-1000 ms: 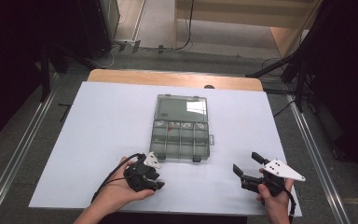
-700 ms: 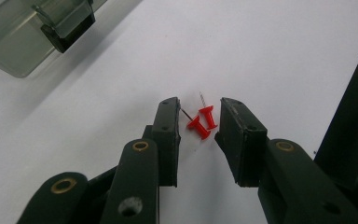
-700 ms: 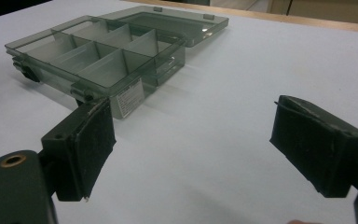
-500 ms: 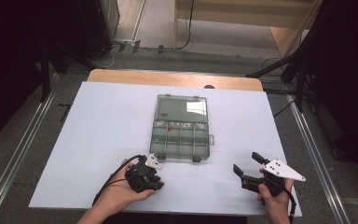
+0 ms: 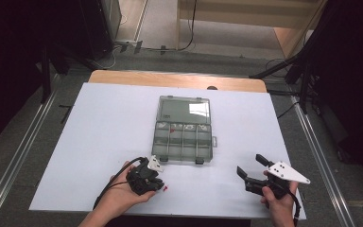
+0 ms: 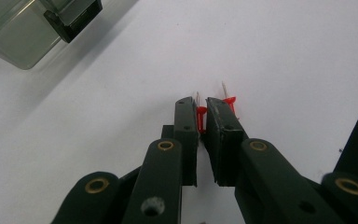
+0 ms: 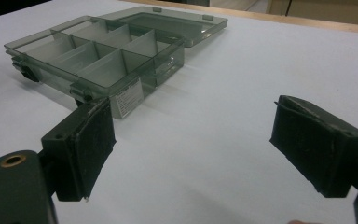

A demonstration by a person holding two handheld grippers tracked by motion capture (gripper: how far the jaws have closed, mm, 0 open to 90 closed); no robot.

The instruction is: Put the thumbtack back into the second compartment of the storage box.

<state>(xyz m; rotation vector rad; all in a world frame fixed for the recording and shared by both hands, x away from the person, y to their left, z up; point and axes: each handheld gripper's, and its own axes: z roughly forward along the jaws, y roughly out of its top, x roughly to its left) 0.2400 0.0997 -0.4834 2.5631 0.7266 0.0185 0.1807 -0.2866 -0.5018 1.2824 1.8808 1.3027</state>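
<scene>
At lower centre of the high view, the left gripper [image 5: 157,185] pinches a red pushpin [image 6: 200,117] below the open compartment box [image 5: 184,130], a second pushpin [image 6: 230,101] beside it, while the right gripper [image 5: 252,166] rests spread at lower right.

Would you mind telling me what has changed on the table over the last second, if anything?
Hardly anything. The left tongs stay low over the white sheet, nearly shut around a red pushpin, with a second red pushpin just beside them; any shift is too slight to call. The right tongs are still open and idle, and the clear organiser box has not moved, lid still open.
</scene>
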